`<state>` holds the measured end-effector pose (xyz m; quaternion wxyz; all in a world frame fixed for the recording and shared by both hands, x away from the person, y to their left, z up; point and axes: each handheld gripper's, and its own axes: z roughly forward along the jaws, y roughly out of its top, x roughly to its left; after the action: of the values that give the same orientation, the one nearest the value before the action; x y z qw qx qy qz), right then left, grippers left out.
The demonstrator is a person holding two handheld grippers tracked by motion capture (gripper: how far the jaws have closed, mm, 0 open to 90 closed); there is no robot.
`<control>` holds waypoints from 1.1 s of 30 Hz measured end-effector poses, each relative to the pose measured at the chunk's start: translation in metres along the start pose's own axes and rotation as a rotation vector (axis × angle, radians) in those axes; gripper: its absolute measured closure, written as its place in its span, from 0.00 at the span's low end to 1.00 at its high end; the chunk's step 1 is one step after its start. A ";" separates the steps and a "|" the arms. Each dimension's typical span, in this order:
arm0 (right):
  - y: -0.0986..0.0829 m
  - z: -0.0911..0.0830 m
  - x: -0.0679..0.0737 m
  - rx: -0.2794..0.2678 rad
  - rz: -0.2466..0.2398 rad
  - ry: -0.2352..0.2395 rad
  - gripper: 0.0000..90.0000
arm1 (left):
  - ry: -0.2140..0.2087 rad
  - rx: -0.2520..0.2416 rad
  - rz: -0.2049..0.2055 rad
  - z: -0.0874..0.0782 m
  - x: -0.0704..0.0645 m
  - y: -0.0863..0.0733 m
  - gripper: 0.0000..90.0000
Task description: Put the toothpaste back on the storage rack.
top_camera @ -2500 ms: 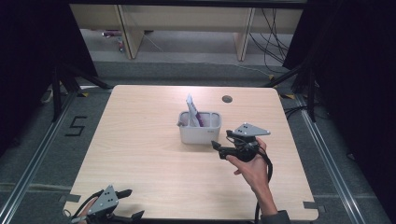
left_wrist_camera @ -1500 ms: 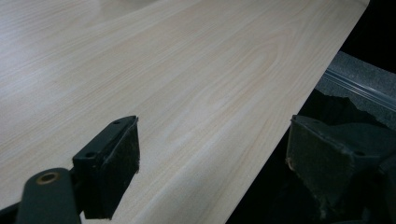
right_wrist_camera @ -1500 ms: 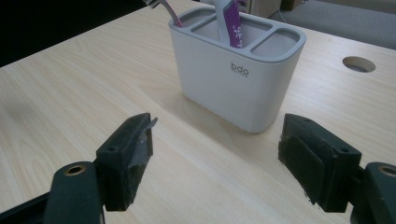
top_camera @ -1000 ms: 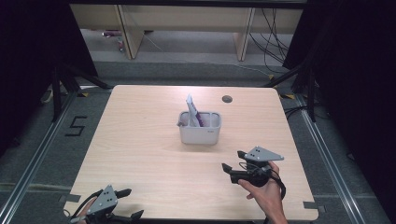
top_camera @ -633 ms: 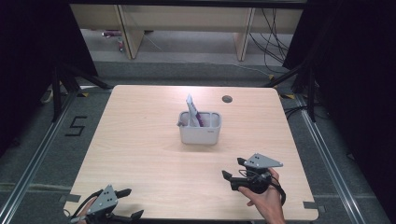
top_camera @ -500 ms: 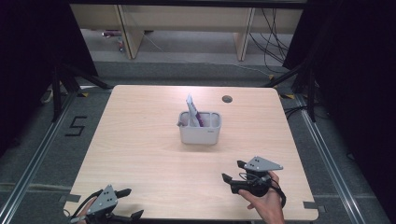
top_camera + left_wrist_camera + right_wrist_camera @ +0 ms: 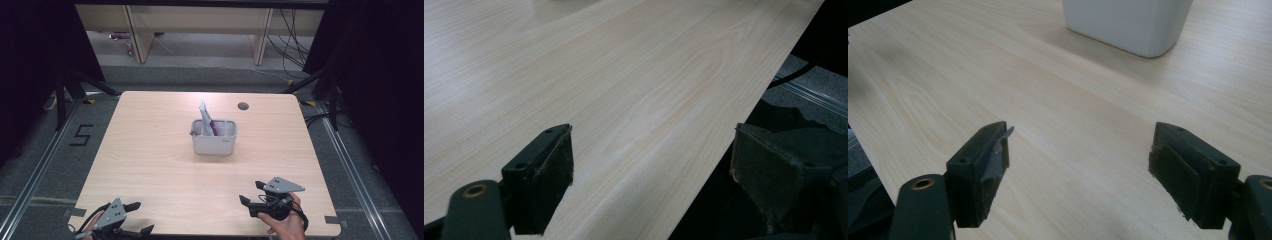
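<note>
With both grippers [image 7: 134,218] [image 7: 250,194] empty and spread near the table's [image 7: 150,165] front edge, grip the light, stiff bin [image 7: 214,137] by its rim.

Table [image 7: 150,165] bare all round — lone obstacle: white bin [image 7: 214,137], centre.

Seen along the left gripper [image 7: 651,175]: two black jaws rising from below, set wide apart with nothing held between them. Rough, worn padding on the inner faces of both. Near the base of the left-hand jaw, a small brass-coloured rivet [image 7: 475,190]. Beneath and ahead, a pale wooden table [image 7: 614,75] with fine grain, its edge running diagonally up and away, just inside the right-hand jaw. Beyond that edge, dark floor [image 7: 814,75] and a black cable [image 7: 796,72].
</note>
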<state>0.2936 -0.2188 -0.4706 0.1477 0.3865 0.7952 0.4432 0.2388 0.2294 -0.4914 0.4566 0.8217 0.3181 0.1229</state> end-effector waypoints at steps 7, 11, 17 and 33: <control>-0.005 -0.004 0.003 0.004 0.023 0.016 0.26 | 0.006 0.013 -0.002 -0.001 0.000 -0.001 0.18; -0.008 -0.007 0.002 0.006 0.007 0.013 0.26 | 0.005 0.011 0.001 -0.002 0.000 -0.002 0.18; -0.019 -0.015 0.006 0.022 0.049 0.005 0.26 | 0.017 0.008 -0.007 -0.005 0.000 -0.005 0.18; -0.038 -0.023 0.013 0.066 0.016 -0.028 0.23 | 0.011 0.024 0.021 -0.005 -0.001 -0.004 0.18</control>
<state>0.2535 -0.2344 -0.4872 0.1424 0.4037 0.8042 0.4124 0.2340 0.2335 -0.4925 0.4438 0.8297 0.3134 0.1281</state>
